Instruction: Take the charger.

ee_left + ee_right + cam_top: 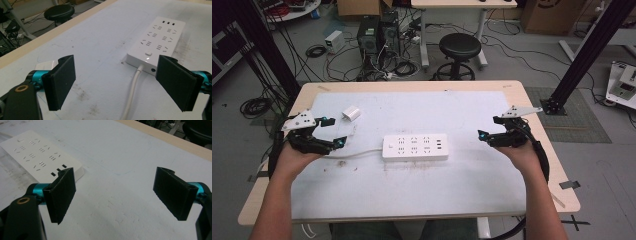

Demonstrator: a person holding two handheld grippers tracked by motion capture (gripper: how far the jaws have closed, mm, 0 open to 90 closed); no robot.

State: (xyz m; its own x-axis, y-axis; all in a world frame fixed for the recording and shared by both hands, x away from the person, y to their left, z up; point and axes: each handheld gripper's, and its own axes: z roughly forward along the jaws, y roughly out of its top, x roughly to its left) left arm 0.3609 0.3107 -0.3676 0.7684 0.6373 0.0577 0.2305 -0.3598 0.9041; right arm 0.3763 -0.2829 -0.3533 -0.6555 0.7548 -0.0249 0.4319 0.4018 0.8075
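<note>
Black pads, left gripper (pixel 116 82): the gripper's own view looks between two foam-faced jaws that stand wide apart with bare table between them, nothing held.
Black pads, right gripper (pixel 122 195): its own view shows the same wide gap over bare table, nothing between the jaws.
Left gripper from above (pixel 329 131): held in the person's left hand near the table's left edge, pointing toward the middle, well apart from the power strip.
Right gripper from above (pixel 484 134): held in the right hand near the right edge, pointing inward, near the strip's right end but not touching it.
Cord (pixel 131 92): white, runs from the left gripper view's bottom up into the near end of the power strip; in the high view (pixel 362 154) it trails left from the strip.
Power strip (pixel 415 146): white, lies flat at the middle of the table, between the two grippers. The left gripper view (pixel 160 37) shows its switch end and a small lit spot; the right gripper view (pixel 37 155) shows the opposite end with three small slots.
Plug adapter (pixel 351 113): small, white, lies beyond the left gripper; the left gripper view (pixel 46 65) shows it half hidden behind one jaw.
Table (pixel 472 200): pale blue-white mat, scuffed, with a wooden rim.
Stool (pixel 460 47): black, round, on the floor beyond the far edge.
</note>
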